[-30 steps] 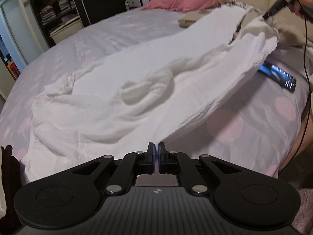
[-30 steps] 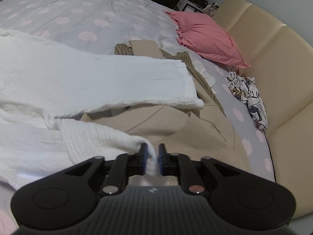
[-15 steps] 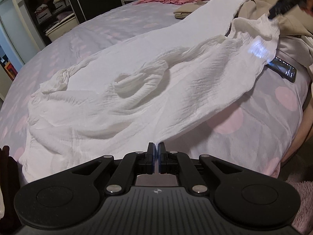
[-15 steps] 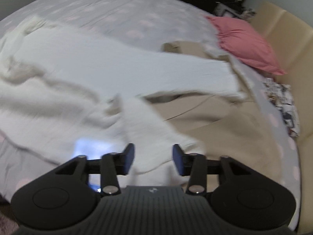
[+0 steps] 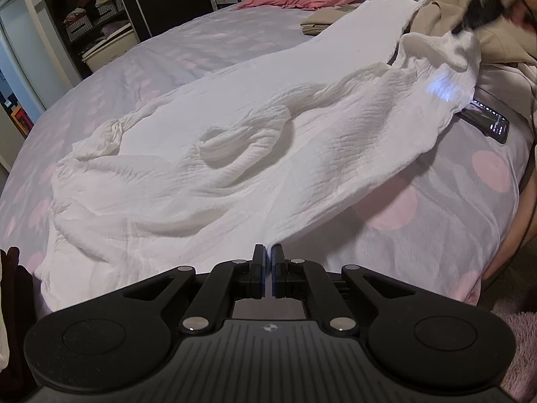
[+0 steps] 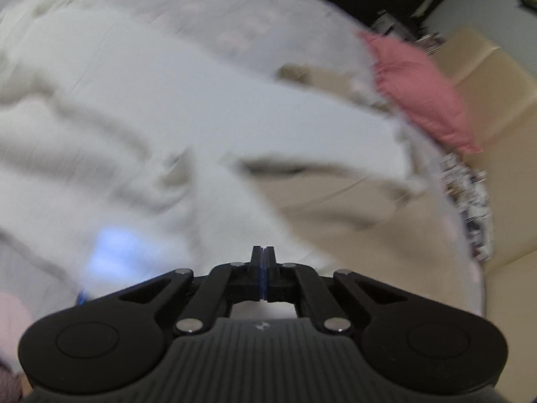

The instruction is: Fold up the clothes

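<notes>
White garment [image 5: 255,127] spread on bed [image 5: 436,235], left gripper [image 5: 268,255] jaws pinching its hem, right gripper [image 6: 263,255] jaws pressed together, empty.

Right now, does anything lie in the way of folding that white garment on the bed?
A phone lies partly under the right edge of the white garment, and beige clothing lies beneath its far end. The left gripper pinches its near hem.
</notes>
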Available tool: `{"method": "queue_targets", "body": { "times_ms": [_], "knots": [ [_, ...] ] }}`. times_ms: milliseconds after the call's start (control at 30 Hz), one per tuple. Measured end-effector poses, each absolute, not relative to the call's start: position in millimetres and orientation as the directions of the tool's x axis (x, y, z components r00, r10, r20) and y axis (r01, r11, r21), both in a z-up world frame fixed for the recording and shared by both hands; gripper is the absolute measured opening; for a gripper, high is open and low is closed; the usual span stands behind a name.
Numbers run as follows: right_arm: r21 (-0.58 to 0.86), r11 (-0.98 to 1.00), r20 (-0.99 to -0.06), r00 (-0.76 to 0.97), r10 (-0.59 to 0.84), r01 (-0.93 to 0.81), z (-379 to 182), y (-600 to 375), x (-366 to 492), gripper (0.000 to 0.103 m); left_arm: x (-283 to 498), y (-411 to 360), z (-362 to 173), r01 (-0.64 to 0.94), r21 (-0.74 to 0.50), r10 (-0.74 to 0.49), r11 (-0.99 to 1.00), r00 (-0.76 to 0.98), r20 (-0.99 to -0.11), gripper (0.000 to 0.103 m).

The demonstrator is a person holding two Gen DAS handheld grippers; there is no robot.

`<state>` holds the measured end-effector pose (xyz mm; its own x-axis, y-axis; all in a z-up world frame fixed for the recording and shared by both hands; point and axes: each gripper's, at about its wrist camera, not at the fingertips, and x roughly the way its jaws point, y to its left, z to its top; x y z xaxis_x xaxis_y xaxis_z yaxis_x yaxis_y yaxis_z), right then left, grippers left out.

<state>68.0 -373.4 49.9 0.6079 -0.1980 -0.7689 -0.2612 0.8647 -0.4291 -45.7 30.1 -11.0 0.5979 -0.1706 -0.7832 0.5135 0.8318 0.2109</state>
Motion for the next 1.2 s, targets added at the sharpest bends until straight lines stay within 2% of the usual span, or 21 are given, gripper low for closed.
{"method": "queue_targets", "body": {
  "times_ms": [233,333,500,700,800,1000,1200],
  "knots": [
    [-0.447,0.889,-0.698,0.659,-0.281,-0.095,87,-400,110,0.001,-44,30,-9,0.508,0.218,-0.166,0.834,0.607,-0.777,0.001],
    [-0.419,0.900,-0.706,0.665,-0.243,-0.116,89,-403,107,0.003,-44,29,-9,0.509,0.221,-0.166,0.832,0.608,-0.776,0.001],
    [-0.358,0.907,-0.769,0.621,-0.152,-0.221,69,-386,80,0.008,-43,29,-8,0.510,0.218,-0.167,0.832,0.606,-0.777,0.001],
    [-0.195,0.923,-0.853,0.521,0.008,-0.333,26,-361,49,0.008,-44,29,-7,0.510,0.220,-0.166,0.832,0.606,-0.778,0.001],
    [-0.154,0.920,-0.876,0.480,0.042,-0.360,6,-349,46,0.009,-45,30,-6,0.505,0.221,-0.164,0.834,0.610,-0.775,0.001],
    [-0.173,0.932,-0.899,0.438,-0.017,-0.318,-24,-351,58,0.009,-46,29,-5,0.497,0.222,-0.160,0.839,0.616,-0.771,0.001],
    [-0.228,0.946,-0.860,0.504,-0.085,-0.229,-5,-374,69,0.009,-47,29,-7,0.501,0.231,-0.155,0.834,0.615,-0.773,0.001]
  ]
}}
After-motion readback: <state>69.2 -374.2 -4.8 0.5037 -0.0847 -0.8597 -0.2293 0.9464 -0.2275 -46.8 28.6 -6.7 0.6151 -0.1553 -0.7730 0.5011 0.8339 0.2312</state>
